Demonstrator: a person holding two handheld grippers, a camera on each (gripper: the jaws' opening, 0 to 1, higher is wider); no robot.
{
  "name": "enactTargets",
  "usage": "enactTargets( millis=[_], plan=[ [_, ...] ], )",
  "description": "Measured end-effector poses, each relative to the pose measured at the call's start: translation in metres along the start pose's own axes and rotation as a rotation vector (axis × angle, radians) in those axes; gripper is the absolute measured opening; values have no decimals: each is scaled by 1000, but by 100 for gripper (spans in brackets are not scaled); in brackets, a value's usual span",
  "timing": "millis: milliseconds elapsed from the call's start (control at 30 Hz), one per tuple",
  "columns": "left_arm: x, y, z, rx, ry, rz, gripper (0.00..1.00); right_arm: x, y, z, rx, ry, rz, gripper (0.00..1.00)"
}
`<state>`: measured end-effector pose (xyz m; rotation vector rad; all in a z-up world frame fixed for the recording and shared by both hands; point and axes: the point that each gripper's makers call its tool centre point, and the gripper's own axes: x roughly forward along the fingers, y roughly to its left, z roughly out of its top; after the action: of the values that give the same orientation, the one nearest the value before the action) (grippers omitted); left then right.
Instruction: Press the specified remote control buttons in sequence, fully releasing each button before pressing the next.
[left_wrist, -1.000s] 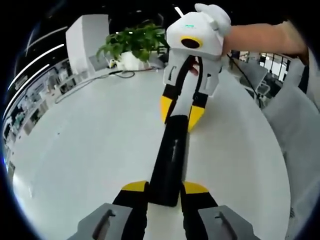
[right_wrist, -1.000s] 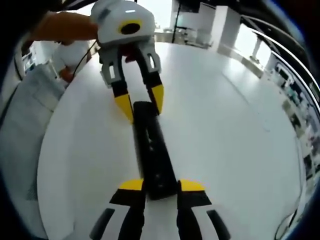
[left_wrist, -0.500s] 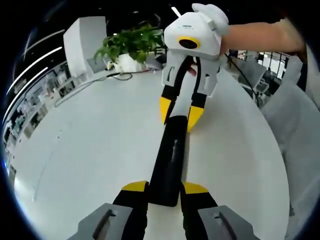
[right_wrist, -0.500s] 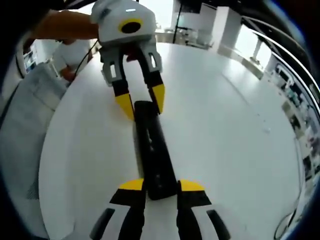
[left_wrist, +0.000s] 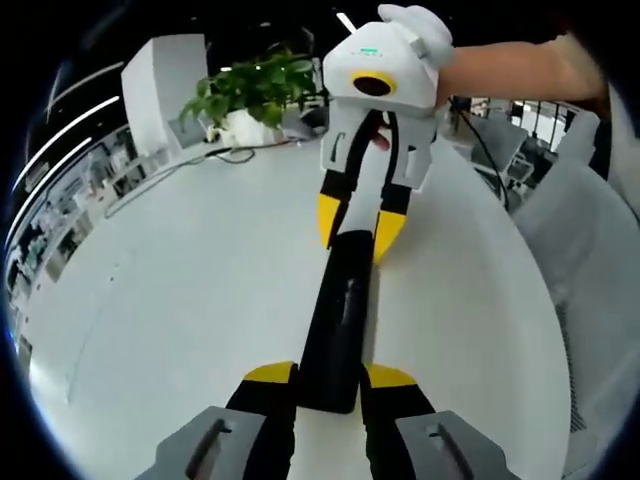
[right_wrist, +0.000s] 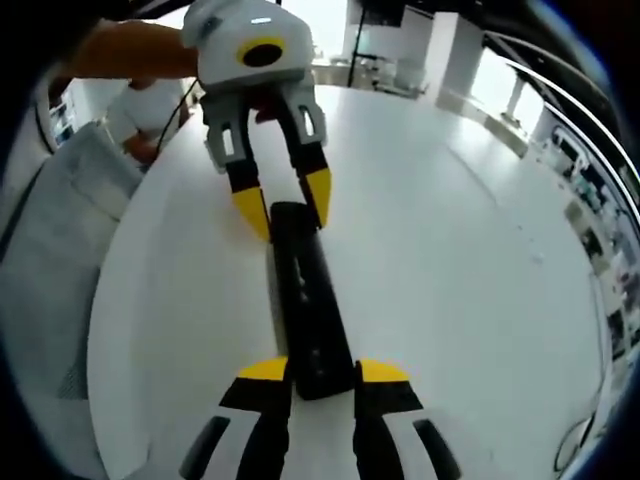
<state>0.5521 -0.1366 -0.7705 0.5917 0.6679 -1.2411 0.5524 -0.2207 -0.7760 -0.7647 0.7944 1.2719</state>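
A broad white round table (left_wrist: 180, 290) spreads under both cameras, a leafy green potted plant (left_wrist: 250, 92) at the upper left of the left gripper view and bright office space beyond. Down the centre lies the long, slim black remote control (left_wrist: 340, 320), flat on the tabletop. At the bottom of the left gripper view, the left gripper (left_wrist: 331, 374) has its yellow-tipped jaws set on either side of the remote's near end, seemingly clamped on it. In that view's upper centre, the right gripper (left_wrist: 352, 222) brackets the far end; the right gripper view (right_wrist: 312, 370) mirrors this, jaws closed in against the remote. No jaw tip is pressing a button now, and the buttons are too dark to read. By the look of it, the remote is merely steadied; how much of the sequence is done cannot be judged.
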Motion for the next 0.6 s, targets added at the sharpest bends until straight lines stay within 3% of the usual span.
enactTargets(
  millis=[600],
  plan=[
    [-5,-37,-4,9,10,-14,24,-5,35,-4,10,-10,9,20]
  ],
)
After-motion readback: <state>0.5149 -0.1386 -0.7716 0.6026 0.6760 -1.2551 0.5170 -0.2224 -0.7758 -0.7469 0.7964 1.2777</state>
